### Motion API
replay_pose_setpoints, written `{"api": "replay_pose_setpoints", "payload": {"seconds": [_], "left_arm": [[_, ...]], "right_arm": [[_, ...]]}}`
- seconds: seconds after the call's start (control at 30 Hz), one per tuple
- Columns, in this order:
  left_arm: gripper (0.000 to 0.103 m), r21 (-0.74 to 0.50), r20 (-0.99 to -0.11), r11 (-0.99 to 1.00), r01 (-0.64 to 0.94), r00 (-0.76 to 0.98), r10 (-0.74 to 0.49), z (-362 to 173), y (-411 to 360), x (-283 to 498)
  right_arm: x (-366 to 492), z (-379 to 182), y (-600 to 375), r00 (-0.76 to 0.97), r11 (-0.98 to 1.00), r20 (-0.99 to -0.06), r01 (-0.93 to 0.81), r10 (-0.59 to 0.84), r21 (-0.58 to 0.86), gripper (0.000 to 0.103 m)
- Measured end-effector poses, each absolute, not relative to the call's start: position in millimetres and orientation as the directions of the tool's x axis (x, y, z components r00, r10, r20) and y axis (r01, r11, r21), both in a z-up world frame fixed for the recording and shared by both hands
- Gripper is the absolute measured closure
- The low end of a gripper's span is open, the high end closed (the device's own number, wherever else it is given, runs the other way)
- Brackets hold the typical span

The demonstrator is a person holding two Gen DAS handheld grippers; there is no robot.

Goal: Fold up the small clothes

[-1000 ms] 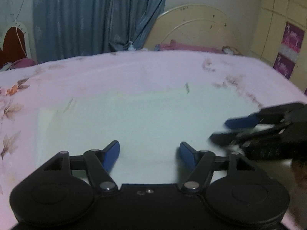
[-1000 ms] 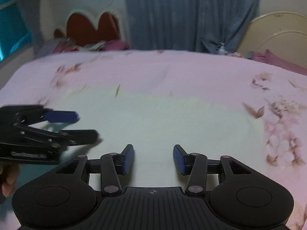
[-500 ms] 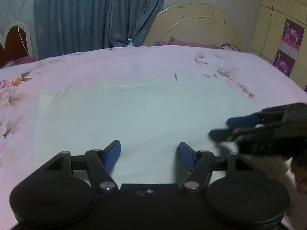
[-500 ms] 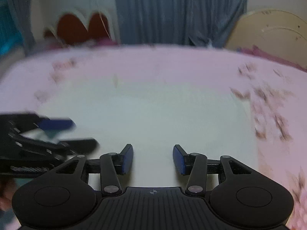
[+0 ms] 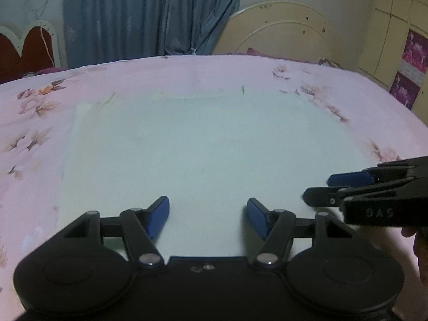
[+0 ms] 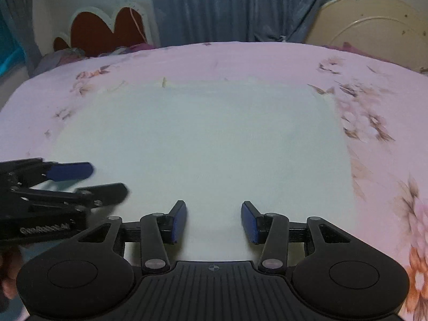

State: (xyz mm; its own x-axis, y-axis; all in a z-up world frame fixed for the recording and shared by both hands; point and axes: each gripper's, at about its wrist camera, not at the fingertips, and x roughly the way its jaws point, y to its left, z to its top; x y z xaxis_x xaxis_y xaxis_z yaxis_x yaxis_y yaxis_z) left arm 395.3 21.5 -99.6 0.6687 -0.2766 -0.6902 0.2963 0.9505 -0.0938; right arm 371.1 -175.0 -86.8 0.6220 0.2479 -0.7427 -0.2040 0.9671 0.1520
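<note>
Pale white cloth (image 5: pixel 203 149) lies spread flat, roughly rectangular, on a bed with a pink floral bedsheet (image 5: pixel 32 112); exact garment type can't be told. In the left wrist view the left hand-held gripper (image 5: pixel 208 215) sits low over the near edge of the cloth, blue pads (image 5: pixel 160 215) spread apart, nothing between them, released. The right hand-held gripper (image 5: pixel 325 188) comes in from the right of that view, just beside the left one, over the cloth's near right part; its two fingers are apart with nothing held. In the right wrist view the right hand-held gripper (image 6: pixel 213 220) is likewise released over the cloth's (image 6: pixel 203 147) near edge, and the left hand-held gripper (image 6: pixel 104 180) shows at left, slightly blurred, fingers parted. Whether any pad touches the fabric can't be told. Behind the bed: blue curtain (image 5: pixel 149 13), cream headboard (image 5: pixel 289 29), red heart-shaped headboard (image 6: pixel 107 29).
</note>
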Motion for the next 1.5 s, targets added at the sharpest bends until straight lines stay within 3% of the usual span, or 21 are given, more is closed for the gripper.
{"api": "replay_pose_setpoints", "payload": {"seconds": [0.17, 0.23, 0.33, 0.4, 0.63, 0.77, 0.87, 1.0, 1.2, 1.5], "left_arm": [[0.043, -0.113, -0.685, 0.948, 0.299, 0.667, -0.292, -98, 19, 379], [0.043, -0.090, -0.696, 0.950, 0.299, 0.663, -0.275, -101, 16, 374], [0.045, -0.073, -0.698, 0.962, 0.262, 0.676, -0.237, -103, 31, 365], [0.045, -0.066, -0.699, 0.970, 0.236, 0.682, -0.213, -104, 43, 361], [0.046, -0.057, -0.702, 0.988, 0.147, 0.697, -0.144, -103, 80, 348], [0.047, -0.052, -0.706, 0.990, 0.132, 0.696, -0.130, -102, 87, 341], [0.048, -0.052, -0.701, 0.990, 0.128, 0.702, -0.128, -96, 81, 339], [0.046, -0.058, -0.675, 0.982, 0.180, 0.717, -0.171, -93, 58, 337], [0.046, -0.056, -0.695, 0.981, 0.187, 0.698, -0.172, -100, 36, 343], [0.043, -0.023, -0.699, 0.984, 0.177, 0.701, -0.142, -103, 56, 342]], "right_arm": [[358, -77, -170, 0.625, 0.943, -0.710, -0.275, 0.325, 0.190, 0.057], [357, -86, -161, 0.589, 0.942, -0.744, -0.291, 0.316, 0.169, 0.071], [351, -89, -169, 0.599, 0.951, -0.746, -0.266, 0.290, 0.156, 0.079], [348, -87, -184, 0.610, 0.965, -0.752, -0.221, 0.251, 0.143, 0.091], [334, -86, -240, 0.622, 0.990, -0.772, -0.118, 0.136, 0.079, 0.091], [322, -91, -247, 0.628, 0.992, -0.770, -0.113, 0.112, 0.052, 0.102], [320, -84, -242, 0.634, 0.994, -0.766, -0.100, 0.102, 0.049, 0.103], [317, -64, -219, 0.699, 0.983, -0.692, -0.156, 0.181, 0.099, 0.102], [329, -77, -188, 0.643, 0.970, -0.730, -0.210, 0.232, 0.123, 0.102], [328, -87, -237, 0.635, 0.993, -0.764, -0.078, 0.115, 0.084, 0.102]]}}
